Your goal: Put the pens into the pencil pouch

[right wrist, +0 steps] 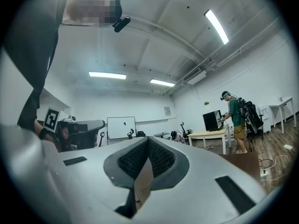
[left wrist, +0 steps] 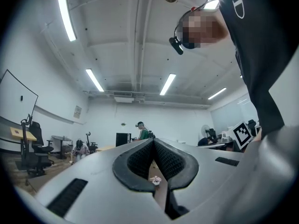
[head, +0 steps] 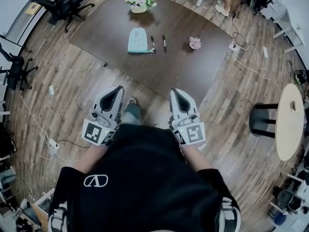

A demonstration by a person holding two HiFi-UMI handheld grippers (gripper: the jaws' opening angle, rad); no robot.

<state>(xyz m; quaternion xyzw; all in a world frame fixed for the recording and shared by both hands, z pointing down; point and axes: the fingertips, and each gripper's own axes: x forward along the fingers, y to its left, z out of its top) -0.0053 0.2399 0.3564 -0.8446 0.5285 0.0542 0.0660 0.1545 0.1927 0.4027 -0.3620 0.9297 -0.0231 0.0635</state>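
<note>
Seen from the head camera, a dark brown table stands on a wood-plank floor ahead of a person in a black shirt. A pale teal pencil pouch lies near the middle of the table. Just beside it, on its right, two dark pens lie side by side with a small gap between them, both outside the pouch. A small pink flower sits towards the table's right edge, and a pot of pink flowers stands by the far edge.

The left gripper and right gripper are held over the floor, short of the table's near edge and well apart from the pens. In the gripper views, the left gripper's jaws are pressed together with nothing between them, and so are the right gripper's.
</note>
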